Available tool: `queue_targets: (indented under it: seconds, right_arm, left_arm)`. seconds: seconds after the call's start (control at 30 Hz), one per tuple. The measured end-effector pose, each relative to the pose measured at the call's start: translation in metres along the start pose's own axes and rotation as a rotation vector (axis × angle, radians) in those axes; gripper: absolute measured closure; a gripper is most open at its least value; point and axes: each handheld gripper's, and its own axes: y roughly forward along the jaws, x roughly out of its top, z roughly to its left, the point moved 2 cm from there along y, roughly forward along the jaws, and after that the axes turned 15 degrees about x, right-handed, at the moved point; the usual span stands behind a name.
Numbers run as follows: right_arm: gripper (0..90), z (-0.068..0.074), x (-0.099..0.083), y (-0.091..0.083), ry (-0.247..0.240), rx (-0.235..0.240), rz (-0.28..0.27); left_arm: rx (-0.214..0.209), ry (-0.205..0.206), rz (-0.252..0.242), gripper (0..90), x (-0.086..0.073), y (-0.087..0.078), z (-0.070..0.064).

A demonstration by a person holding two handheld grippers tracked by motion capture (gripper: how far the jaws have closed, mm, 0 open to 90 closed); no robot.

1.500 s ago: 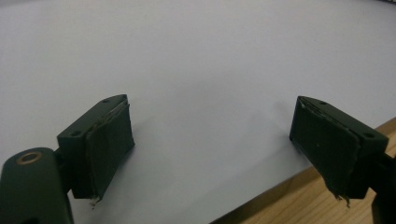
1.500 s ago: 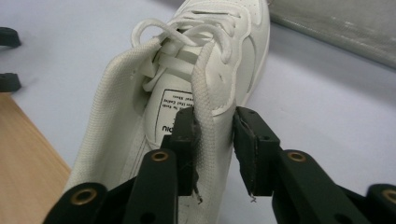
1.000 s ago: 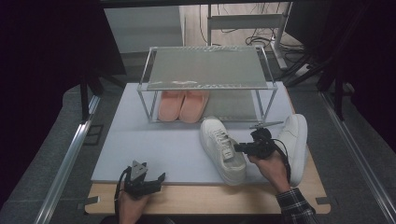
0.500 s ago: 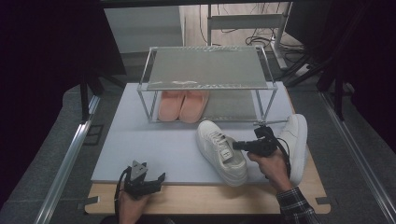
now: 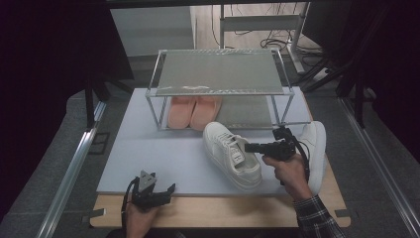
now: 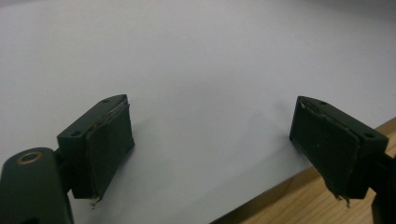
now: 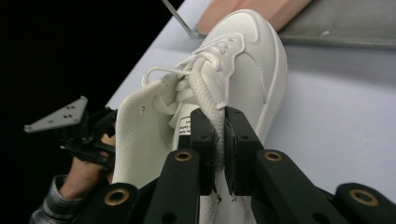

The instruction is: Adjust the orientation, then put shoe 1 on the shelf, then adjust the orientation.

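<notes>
The right gripper (image 7: 220, 140) has its 2 jaws clamped on the white sneaker's (image 5: 232, 153) collar edge, toe pointing away beyond them. The left gripper (image 6: 212, 144) rests wide apart, nothing between.

A two-level rack (image 5: 220, 79) stood at the far side of the desk (image 5: 148, 148), with a pair of slippers (image 5: 193, 111) on its lower level, toward the left. In front of the rack lay a sneaker (image 5: 232, 154) — toe toward the rack. To its right, near the desk's right edge, a second sneaker (image 5: 316, 153) lay on its side. The left hand-held gripper (image 5: 148, 191) sat at the near edge, well apart from both.
</notes>
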Motion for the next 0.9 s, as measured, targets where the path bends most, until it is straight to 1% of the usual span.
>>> queue_targets:
  seconds: [0.37,0.43,0.47,0.7,0.9]
  right_arm:
    - [83.9,0.014,0.016,-0.002,0.008,0.048,-0.026]
    - [83.9,0.016,0.019,-0.002,0.003,0.053,-0.029]
    - [83.9,0.018,0.02,-0.003,0.003,0.057,-0.03]
    - [83.9,0.029,0.033,-0.006,0.002,0.083,-0.047]
    - [83.9,0.032,0.039,-0.008,0.017,0.111,-0.066]
  left_arm:
    - [0.0,0.002,-0.002,13.1,0.0,0.0,0.0]
    - [0.0,0.002,-0.002,13.1,0.0,0.0,0.0]
    - [0.0,-0.002,-0.004,13.1,0.0,0.0,0.0]
    - [0.001,0.001,-0.002,13.1,0.0,0.0,0.0]
    - [0.001,0.001,-0.003,13.2,0.0,0.0,0.0]
